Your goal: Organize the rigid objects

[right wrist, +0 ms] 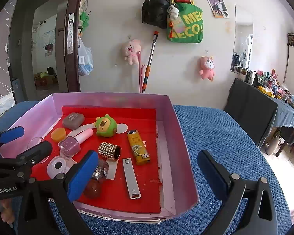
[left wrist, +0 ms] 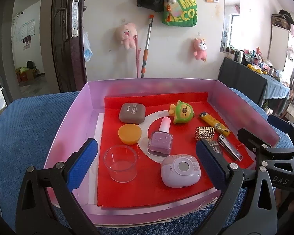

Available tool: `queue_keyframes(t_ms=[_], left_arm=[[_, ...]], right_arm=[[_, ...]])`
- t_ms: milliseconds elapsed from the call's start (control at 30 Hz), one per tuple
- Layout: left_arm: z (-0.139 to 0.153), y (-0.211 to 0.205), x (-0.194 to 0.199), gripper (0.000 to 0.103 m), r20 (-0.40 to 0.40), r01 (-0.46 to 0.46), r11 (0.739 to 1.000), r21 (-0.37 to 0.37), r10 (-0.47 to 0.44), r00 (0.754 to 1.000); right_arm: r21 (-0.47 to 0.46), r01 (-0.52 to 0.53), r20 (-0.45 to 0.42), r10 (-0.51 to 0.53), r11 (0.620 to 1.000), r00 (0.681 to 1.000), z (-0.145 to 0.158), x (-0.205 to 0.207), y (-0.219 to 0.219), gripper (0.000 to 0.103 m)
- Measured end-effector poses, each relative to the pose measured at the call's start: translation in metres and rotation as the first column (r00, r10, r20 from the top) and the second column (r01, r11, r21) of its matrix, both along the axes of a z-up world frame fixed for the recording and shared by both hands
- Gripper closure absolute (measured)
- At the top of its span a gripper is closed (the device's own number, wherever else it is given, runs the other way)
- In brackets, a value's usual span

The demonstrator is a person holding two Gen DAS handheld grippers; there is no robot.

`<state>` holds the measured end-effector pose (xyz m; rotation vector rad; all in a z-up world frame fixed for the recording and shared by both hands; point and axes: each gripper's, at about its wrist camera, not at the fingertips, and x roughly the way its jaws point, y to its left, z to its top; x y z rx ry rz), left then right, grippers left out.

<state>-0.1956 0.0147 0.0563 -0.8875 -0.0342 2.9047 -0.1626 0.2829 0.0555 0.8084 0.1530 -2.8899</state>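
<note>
You held both grippers wide apart and empty over the near edge of the pink box (left wrist: 92, 98). Your left gripper (left wrist: 147, 160) hovered above the clear cup (left wrist: 120, 163) and the lilac camera-shaped case (left wrist: 180, 170); your right gripper (right wrist: 148, 173) straddled the box's right wall, one of its fingers (right wrist: 82, 176) inside over the glitter bottle (right wrist: 97, 178), the other outside over the blue cover (right wrist: 225, 137).

Every small item lay inside the box on its red liner (left wrist: 147, 192): the grey eyeshadow case (left wrist: 132, 112), the orange lid (left wrist: 129, 133), the purple nail polish (left wrist: 160, 142) on its side, the green toy (left wrist: 183, 112), the yellow lighter (left wrist: 214, 124), the studded gold cylinder (left wrist: 204, 134) and the nail clipper (left wrist: 229, 149). Nothing sat out on the blue cover.

So either gathering was finished or sorting out of the box had not begun; I could not tell which. The things lay loosely scattered, not lined up or grouped, so arranging seemed left to do.
</note>
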Motion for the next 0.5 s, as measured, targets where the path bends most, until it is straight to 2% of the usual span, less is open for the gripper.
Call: queue_keyframes(t_ms=[500], left_arm=[[-0.0006, -0.0087, 0.0009, 0.001, 0.005, -0.041, 0.999, 0.005, 0.041, 0.999]], right_arm=[[-0.005, -0.018, 0.0, 0.018, 1.0, 1.0, -0.0007, 0.0011, -0.0002, 0.0]])
